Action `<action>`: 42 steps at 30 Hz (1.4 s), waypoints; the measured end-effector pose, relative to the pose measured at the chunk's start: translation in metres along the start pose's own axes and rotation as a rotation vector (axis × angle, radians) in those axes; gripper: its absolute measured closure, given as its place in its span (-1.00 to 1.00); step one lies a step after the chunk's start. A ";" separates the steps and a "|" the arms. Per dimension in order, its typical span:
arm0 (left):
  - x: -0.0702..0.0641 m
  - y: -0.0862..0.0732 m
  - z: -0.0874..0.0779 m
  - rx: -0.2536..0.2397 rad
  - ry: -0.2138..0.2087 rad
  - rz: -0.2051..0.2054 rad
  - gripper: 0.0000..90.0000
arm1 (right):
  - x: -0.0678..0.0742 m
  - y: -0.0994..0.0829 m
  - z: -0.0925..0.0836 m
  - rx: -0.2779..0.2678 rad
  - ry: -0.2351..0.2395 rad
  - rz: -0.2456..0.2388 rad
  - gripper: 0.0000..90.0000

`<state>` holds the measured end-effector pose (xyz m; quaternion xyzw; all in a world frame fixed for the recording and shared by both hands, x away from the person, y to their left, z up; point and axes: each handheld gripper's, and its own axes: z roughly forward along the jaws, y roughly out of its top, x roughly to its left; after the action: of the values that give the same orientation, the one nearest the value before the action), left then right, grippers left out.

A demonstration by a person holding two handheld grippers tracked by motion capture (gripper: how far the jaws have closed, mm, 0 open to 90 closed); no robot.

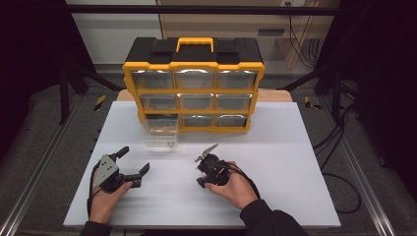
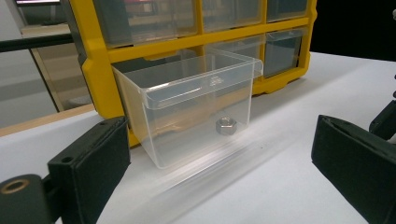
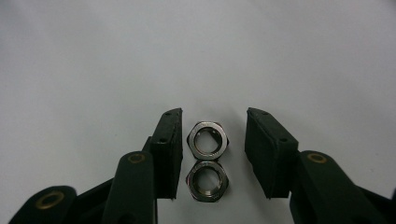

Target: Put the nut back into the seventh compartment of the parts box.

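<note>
On the white table, seen from above, both grippers rested before a yellow box of drawers. Beside the box, the left gripper stood wide open, holding nothing, facing a clear plastic drawer with one shiny nut inside. Under the right gripper, two six-sided metal nuts lay flat, touching, lined up along its half-open jaws, not yet pinched.

The left gripper is black with a grey three-cornered plate on top, dotted with small holes. The right gripper is black too, with a thin black cable looping off it. Brass-coloured rivets sit in the black jaw arms. The person wears dark sleeves.
</note>
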<state>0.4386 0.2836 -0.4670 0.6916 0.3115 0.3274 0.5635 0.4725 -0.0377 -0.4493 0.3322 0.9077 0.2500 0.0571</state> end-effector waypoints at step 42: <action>-0.001 0.000 0.001 0.001 -0.011 0.001 -0.91 | -0.001 0.001 0.008 0.016 0.016 -0.002 0.55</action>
<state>0.4389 0.2827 -0.4676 0.6938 0.3084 0.3235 0.5647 0.4760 -0.0348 -0.4563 0.3295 0.9105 0.2451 0.0475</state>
